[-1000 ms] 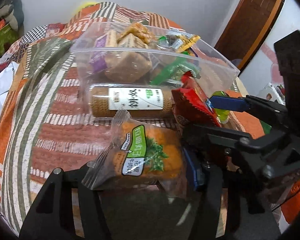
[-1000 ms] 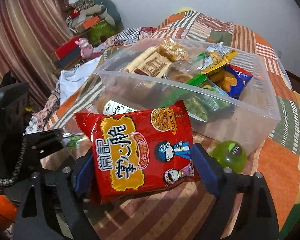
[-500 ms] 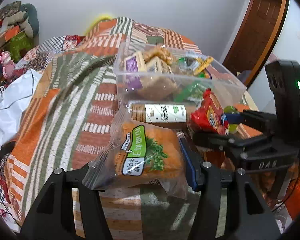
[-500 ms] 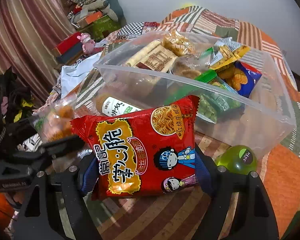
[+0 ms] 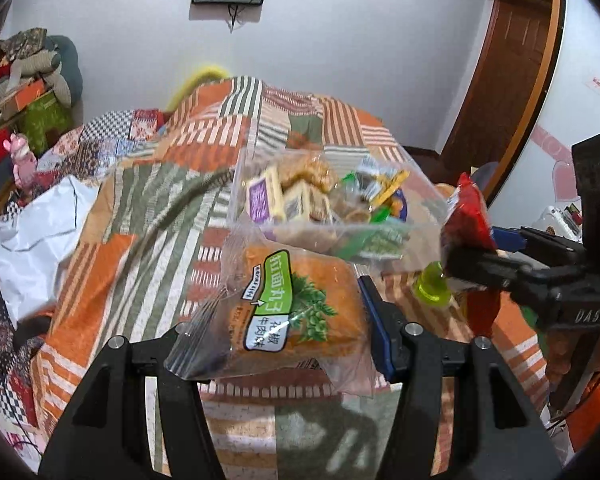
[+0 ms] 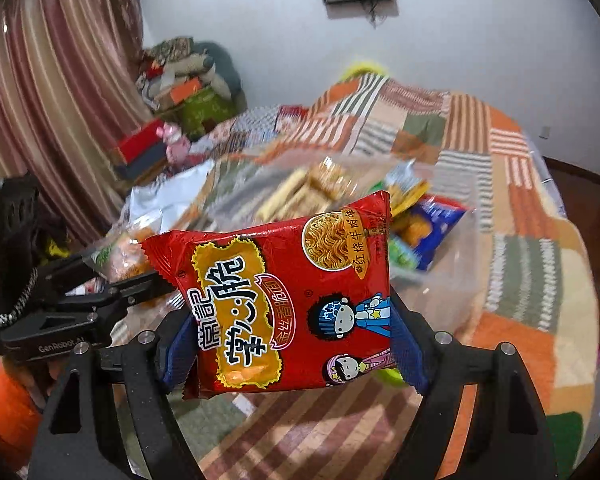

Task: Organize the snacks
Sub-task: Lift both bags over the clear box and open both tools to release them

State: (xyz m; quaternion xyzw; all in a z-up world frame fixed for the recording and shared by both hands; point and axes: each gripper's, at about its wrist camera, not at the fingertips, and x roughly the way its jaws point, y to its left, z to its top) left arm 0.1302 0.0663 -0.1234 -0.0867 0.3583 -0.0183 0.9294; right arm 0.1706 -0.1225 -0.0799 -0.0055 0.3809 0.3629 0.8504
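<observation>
My left gripper [image 5: 288, 320] is shut on a clear bag of orange snack with a green label [image 5: 284, 312], held above the patchwork cloth. My right gripper [image 6: 292, 332] is shut on a red noodle-snack packet [image 6: 284, 300], also lifted; that packet shows edge-on at the right of the left wrist view [image 5: 468, 220]. A clear plastic bin [image 5: 332, 236] with several snacks stands on the cloth beyond both grippers; it also shows in the right wrist view [image 6: 440, 280]. The left gripper and its bag [image 6: 128, 256] appear at the left of the right wrist view.
A green jelly cup [image 5: 432, 284] sits on the cloth by the bin's near right corner. A white plastic bag [image 5: 40, 232] lies at the left edge of the table. A brown door [image 5: 508, 60] is at the back right, and piled items [image 6: 180, 80] by the curtain.
Both grippers have risen with their packets and pulled back from the bin. The biscuit roll in front of the bin is now hidden behind the orange bag.
</observation>
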